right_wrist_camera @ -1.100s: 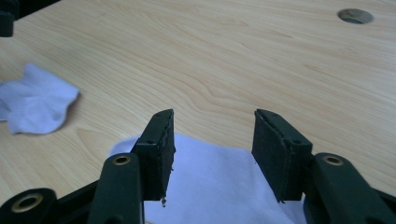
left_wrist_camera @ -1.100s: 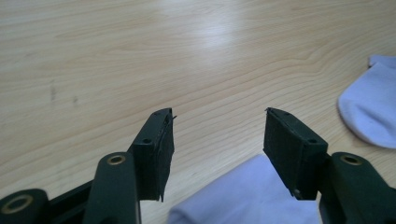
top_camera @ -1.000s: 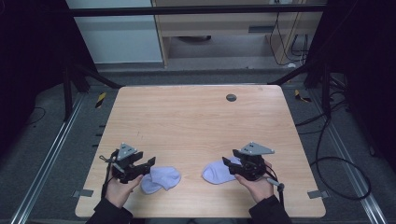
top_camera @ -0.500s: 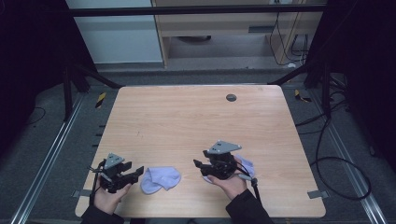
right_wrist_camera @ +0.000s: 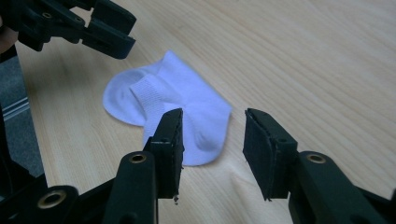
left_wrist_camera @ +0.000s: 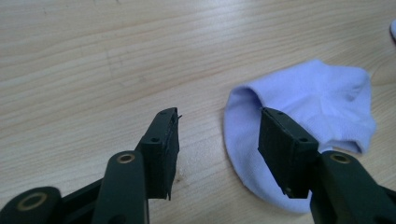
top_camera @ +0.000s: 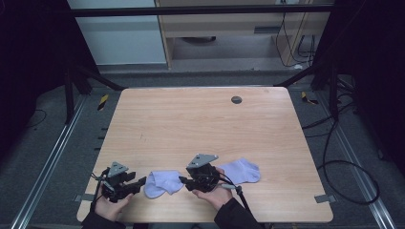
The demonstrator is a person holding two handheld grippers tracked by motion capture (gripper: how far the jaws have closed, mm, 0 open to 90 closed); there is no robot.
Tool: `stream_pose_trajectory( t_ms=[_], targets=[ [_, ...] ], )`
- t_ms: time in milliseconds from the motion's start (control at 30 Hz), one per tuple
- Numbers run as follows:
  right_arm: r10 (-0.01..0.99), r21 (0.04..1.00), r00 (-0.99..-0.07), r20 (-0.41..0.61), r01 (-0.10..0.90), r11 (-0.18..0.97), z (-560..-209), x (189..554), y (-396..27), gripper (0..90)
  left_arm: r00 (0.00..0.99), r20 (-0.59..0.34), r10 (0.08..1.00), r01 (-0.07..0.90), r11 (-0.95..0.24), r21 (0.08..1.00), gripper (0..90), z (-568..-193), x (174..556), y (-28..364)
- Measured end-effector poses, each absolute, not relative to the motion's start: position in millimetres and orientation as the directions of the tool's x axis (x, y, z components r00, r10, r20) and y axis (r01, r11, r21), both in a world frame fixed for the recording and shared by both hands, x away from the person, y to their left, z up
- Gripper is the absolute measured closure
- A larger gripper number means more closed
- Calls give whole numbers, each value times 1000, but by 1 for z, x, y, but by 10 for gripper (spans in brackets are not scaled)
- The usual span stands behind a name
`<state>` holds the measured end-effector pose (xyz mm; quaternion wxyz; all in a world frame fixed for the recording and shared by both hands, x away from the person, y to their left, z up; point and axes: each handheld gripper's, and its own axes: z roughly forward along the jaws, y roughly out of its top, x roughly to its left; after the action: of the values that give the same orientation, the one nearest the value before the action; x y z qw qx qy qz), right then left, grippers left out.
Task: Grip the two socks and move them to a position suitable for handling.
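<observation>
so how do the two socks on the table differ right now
The left sock lies between the left gripper and the right gripper, whose open jaws both point at it; the right sock lies behind the right hand, away from the jaws. The left sock looks more bunched, the right flatter. Both are pale ankle socks near the table's front edge.

two small white socks lie flat on the wooden table, near its front edge. the left sock [top_camera: 162,183] is folded over itself, and the right sock [top_camera: 241,171] lies stretched out, well apart from it.
</observation>
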<state>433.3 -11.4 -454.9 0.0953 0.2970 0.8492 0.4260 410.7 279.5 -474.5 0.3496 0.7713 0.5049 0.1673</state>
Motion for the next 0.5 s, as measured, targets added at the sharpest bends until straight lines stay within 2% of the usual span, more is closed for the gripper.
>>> stream_pose_trajectory(
  t_ms=[500],
  targets=[
    [530,728,-844,80,412,547,-484,426,26,629,492,-76,867,670,-322,669,537,-483,408,267]
  ],
)
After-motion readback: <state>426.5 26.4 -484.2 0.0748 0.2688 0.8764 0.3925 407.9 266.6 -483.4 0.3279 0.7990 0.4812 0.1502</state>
